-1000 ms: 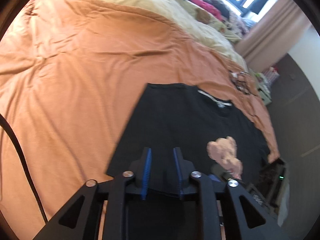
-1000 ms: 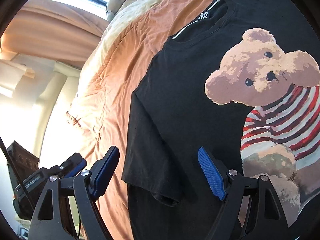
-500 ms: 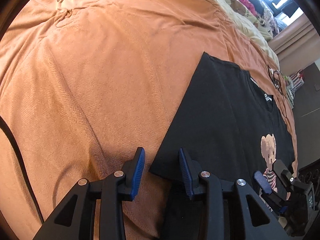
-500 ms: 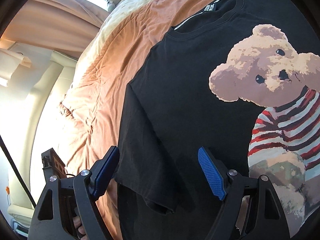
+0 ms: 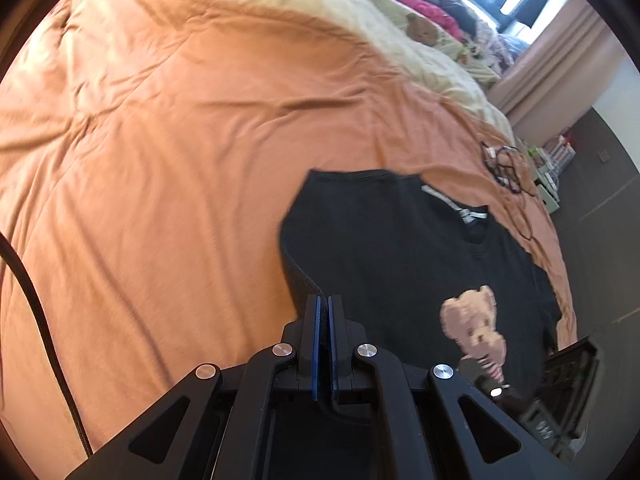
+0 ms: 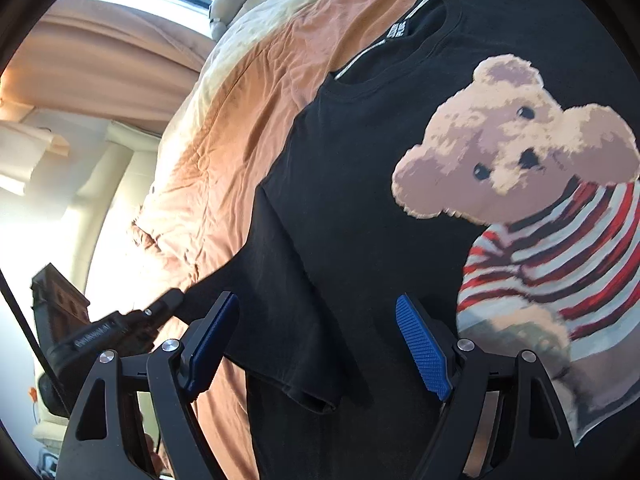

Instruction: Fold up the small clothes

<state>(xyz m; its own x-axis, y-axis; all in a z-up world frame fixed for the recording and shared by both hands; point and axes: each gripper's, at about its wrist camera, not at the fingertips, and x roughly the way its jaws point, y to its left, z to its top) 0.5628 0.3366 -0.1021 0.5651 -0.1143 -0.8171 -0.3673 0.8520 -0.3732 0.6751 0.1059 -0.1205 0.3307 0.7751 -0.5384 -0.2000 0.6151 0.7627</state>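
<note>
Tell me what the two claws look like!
Both are black, angular frames with triangle cut-outs and round silver bolts. The left claw has thin blue pads on its fingers; a black cable trails beside it. The right claw has bumpy blue pads.

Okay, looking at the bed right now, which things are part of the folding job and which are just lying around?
Part of the job: black bear T-shirt; left gripper, pinching its sleeve edge; right gripper, open over the other sleeve.

Lying about: tangled cables; stuffed toys; cream blanket.
</note>
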